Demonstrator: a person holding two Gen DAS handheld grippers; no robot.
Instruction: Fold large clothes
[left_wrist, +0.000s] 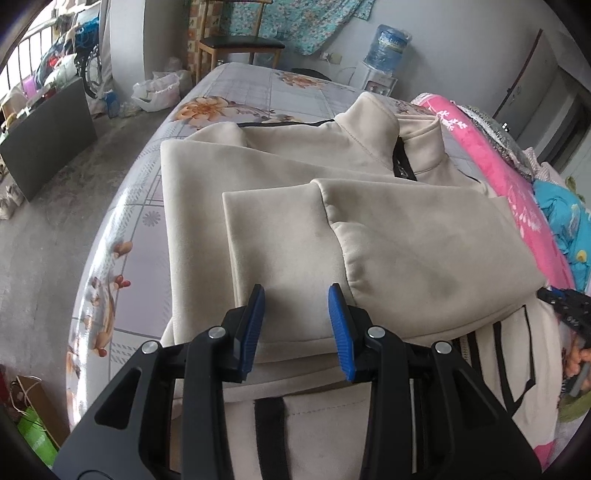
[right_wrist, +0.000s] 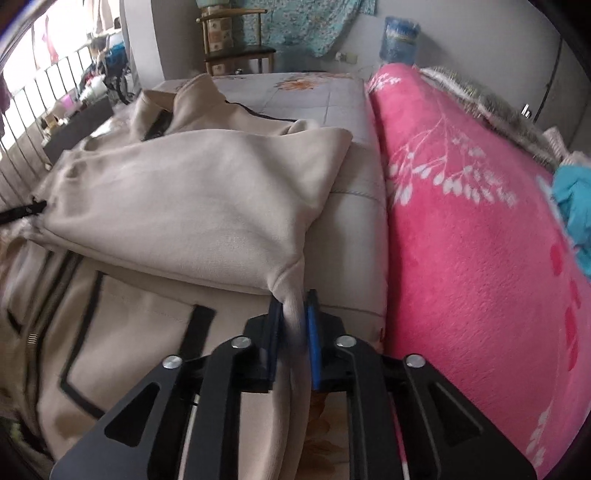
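Observation:
A beige zip-up jacket (left_wrist: 295, 166) with black trim lies on the bed, its collar at the far end and both sleeves folded across the body. My left gripper (left_wrist: 296, 291) hovers over the near part of the folded sleeves. It is open, and only flat cloth shows between its blue pads (left_wrist: 255, 321). In the right wrist view the jacket (right_wrist: 203, 192) has one folded part pulled to a point. My right gripper (right_wrist: 294, 306) is shut on that bunched beige cloth at the jacket's right edge. The right gripper (left_wrist: 565, 306) also shows at the right edge of the left wrist view.
The bed has a floral sheet (left_wrist: 240, 85). A pink blanket (right_wrist: 480, 240) is heaped along its right side, close to my right gripper. Beyond the bed stand a wooden chair (left_wrist: 240, 44) and a water dispenser (left_wrist: 388, 48). Bags and a dark board (left_wrist: 51, 144) lie on the floor at the left.

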